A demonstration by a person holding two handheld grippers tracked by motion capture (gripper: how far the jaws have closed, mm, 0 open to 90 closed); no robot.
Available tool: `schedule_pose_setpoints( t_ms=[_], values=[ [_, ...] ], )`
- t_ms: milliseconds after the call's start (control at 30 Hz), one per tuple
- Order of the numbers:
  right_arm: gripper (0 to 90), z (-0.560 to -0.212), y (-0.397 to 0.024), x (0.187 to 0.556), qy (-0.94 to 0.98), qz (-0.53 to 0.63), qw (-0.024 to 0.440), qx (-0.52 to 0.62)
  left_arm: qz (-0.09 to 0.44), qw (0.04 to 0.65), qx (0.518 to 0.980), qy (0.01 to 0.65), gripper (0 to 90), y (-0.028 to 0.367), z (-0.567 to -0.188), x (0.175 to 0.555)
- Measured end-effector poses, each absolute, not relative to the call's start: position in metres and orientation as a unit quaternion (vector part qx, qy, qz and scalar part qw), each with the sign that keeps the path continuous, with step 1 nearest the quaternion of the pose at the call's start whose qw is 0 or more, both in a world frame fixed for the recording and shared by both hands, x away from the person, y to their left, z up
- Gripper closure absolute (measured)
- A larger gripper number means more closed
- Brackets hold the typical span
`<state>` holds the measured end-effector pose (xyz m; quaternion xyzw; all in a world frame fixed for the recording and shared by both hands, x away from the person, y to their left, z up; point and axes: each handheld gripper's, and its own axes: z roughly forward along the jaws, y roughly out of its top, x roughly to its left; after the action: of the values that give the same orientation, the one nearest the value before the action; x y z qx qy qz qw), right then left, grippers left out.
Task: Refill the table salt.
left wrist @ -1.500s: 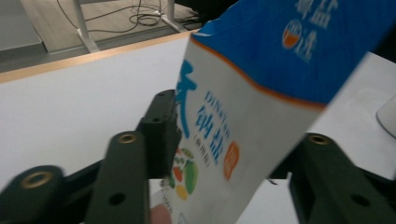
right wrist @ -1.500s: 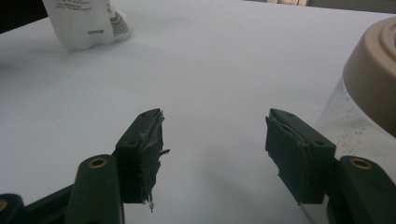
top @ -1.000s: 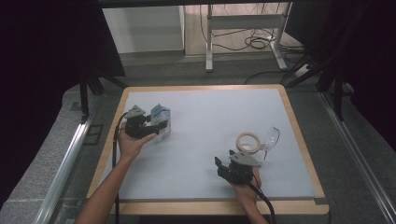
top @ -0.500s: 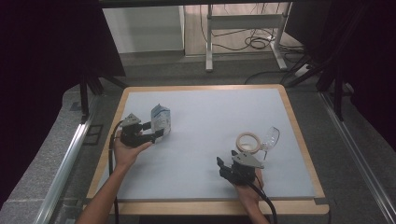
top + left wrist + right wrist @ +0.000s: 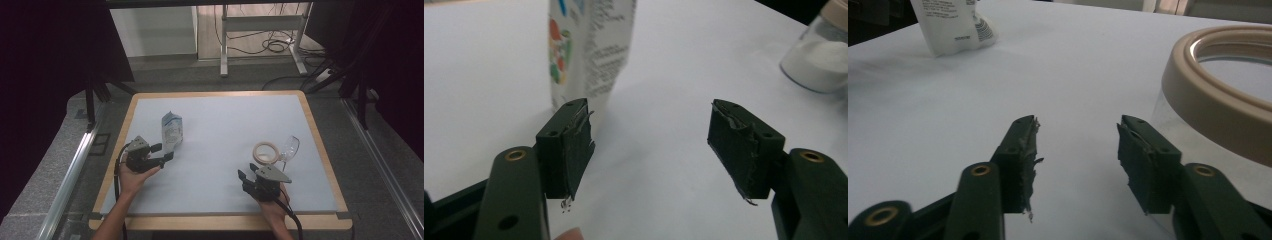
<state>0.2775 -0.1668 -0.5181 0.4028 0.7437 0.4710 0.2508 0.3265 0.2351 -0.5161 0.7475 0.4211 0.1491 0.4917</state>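
Carton (image 5: 591, 47) free, left jaws wide, empty

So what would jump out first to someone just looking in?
The white printed pouch standing at the mat's left, just beyond the open left hand-held gripper. Then the tan-rimmed jar and a tipped wine glass at the right, just beyond the right hand-held gripper, whose jaws have just been closing on nothing.

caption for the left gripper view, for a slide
Open left gripper facing a printed pouch standing on the white table, nothing between its jaws.
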Motion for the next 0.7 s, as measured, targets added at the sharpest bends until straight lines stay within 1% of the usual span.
schedule_pose_setpoints(
  t_ms=[100,167,367,500,633,700],
  values=[
    [55.7,-0.518,-0.170,0.277,0.746,0.470,0.249,0.400,0.145,0.492,0.751,0.415,33.4,0.232,-0.519,0.322],
    [63.0,-0.517,-0.175,0.275,0.748,0.473,0.248,0.394,0.140,0.491,0.755,0.411,33.4,0.226,-0.524,0.314],
    [75.0,-0.516,-0.181,0.272,0.755,0.473,0.244,0.382,0.128,0.491,0.758,0.409,33.7,0.217,-0.534,0.307],
    [83.2,-0.515,-0.189,0.267,0.751,0.478,0.251,0.380,0.127,0.479,0.769,0.404,34.1,0.212,-0.535,0.305],
    [89.3,-0.510,-0.199,0.265,0.749,0.484,0.249,0.377,0.121,0.481,0.770,0.402,34.4,0.210,-0.536,0.301],
    [89.6,-0.508,-0.204,0.263,0.749,0.486,0.248,0.375,0.121,0.479,0.772,0.400,34.5,0.208,-0.537,0.298]
  ],
)
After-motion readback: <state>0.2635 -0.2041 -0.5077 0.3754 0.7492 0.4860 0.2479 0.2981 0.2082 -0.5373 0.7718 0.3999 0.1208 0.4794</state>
